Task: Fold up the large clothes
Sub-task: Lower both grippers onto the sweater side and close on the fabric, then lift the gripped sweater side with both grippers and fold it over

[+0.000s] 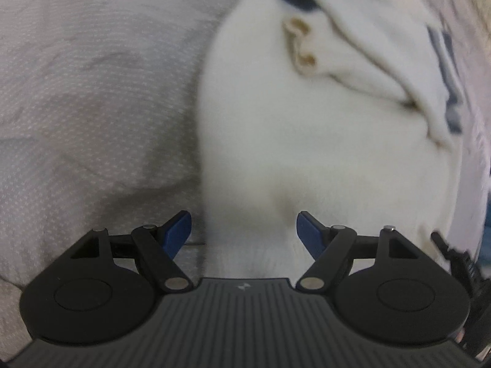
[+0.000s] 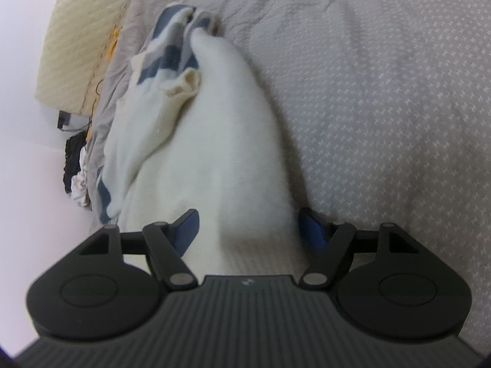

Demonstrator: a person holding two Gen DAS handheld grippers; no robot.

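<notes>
A large white knitted garment (image 1: 307, 141) with navy stripes lies bunched on a grey dotted bedspread (image 1: 92, 92). In the left wrist view my left gripper (image 1: 244, 230) points steeply down over the garment's near left edge. It is open, and its blue fingertips (image 1: 179, 230) straddle the cloth without pressing it. In the right wrist view the garment (image 2: 214, 153) runs as a raised white ridge away from me. Its near end lies between the fingers of my right gripper (image 2: 249, 230), which is open wide. The striped part (image 2: 172, 46) is crumpled at the far end.
The bedspread (image 2: 383, 92) stretches wide to the right of the garment. A cream quilted pillow (image 2: 83, 36) lies at the far left of the bed. Dark and light cloth (image 2: 75, 159) hangs at the bed's left edge beside a pale wall. A black part (image 1: 454, 254) shows at the left wrist view's right edge.
</notes>
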